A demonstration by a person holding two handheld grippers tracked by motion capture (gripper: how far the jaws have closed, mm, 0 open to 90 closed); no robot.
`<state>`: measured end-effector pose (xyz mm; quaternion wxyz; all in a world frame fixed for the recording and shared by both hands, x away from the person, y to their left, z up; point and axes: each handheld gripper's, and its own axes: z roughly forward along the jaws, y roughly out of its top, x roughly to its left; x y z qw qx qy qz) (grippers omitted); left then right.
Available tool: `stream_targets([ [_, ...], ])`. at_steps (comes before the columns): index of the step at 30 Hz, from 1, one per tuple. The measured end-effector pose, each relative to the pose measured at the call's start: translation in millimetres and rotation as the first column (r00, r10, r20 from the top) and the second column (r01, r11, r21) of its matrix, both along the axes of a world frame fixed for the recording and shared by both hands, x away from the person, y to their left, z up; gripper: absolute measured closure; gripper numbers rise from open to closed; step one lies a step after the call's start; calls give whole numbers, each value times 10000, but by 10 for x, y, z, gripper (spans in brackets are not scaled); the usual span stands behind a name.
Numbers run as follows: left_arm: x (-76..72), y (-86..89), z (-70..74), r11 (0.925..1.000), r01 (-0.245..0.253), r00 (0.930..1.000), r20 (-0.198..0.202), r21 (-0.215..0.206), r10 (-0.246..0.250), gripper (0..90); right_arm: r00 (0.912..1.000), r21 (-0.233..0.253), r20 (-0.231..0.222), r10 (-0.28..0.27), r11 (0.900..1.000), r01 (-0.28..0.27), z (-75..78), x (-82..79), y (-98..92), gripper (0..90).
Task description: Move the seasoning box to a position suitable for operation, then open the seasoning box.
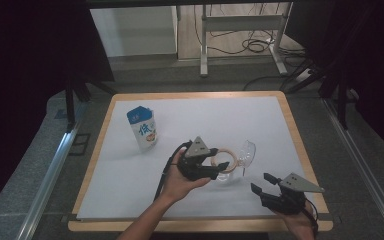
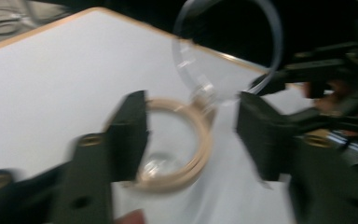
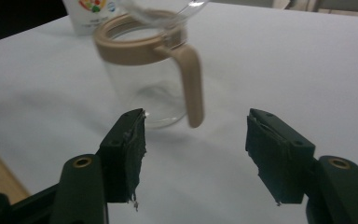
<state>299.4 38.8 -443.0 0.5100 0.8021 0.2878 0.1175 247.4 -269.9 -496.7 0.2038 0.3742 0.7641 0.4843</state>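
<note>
Glass jug with a tan rim and handle stands upright on the white table, its clear hinged lid tipped up and open. Directly above the jug hovers the left gripper, jaws wide and holding nothing. Just right of the jug, nearer the table's front edge, waits the right gripper, also spread wide and empty. A milk carton stands well left of the jug. Risk: a jaw clipping the rim could tip or slide the light jug.
</note>
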Motion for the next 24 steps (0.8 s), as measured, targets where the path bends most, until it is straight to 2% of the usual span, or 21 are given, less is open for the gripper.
stream_targets([
  [2, -23, 150, -54, 9996, -250, 9997, -38, -136, 250, 303, 9999, 37, -77, 136, 9999, -136, -39, -40, 49, 362],
  [3, -56, 324, -114, 9980, -526, 9986, -87, -342, 524, 299, 9999, -17, -58, 157, 9999, -157, -48, -53, 68, 361],
  [4, -56, 324, -114, 9980, -526, 9986, -87, -342, 524, 287, 9999, -17, -58, 157, 9999, -157, -48, -53, 68, 361],
  [7, -112, 550, -178, 9952, -812, 9967, 20, -542, 815, 268, 9991, -87, 160, 393, 9992, -392, -37, -151, 196, 359],
  [12, -177, 909, -230, 9860, -1383, 9903, 11, -933, 1390, 245, 9958, -175, 358, 838, 9964, -832, -17, -306, 354, 358],
  [15, -213, 1082, -235, 9805, -1748, 9840, 178, -897, 1771, 243, 9947, -245, 387, 948, 9953, -939, -27, -369, 428, 358],
  [18, -226, 1223, -245, 9758, -2017, 9785, 271, -846, 2046, 245, 9936, -75, 321, 1086, 9941, -1084, -42, -401, 475, 361],
  [24, -217, 1459, -295, 9634, -2546, 9664, 137, -836, 2566, 252, 9900, -142, 359, 1365, 9906, -1361, 0, -456, 554, 361],
])
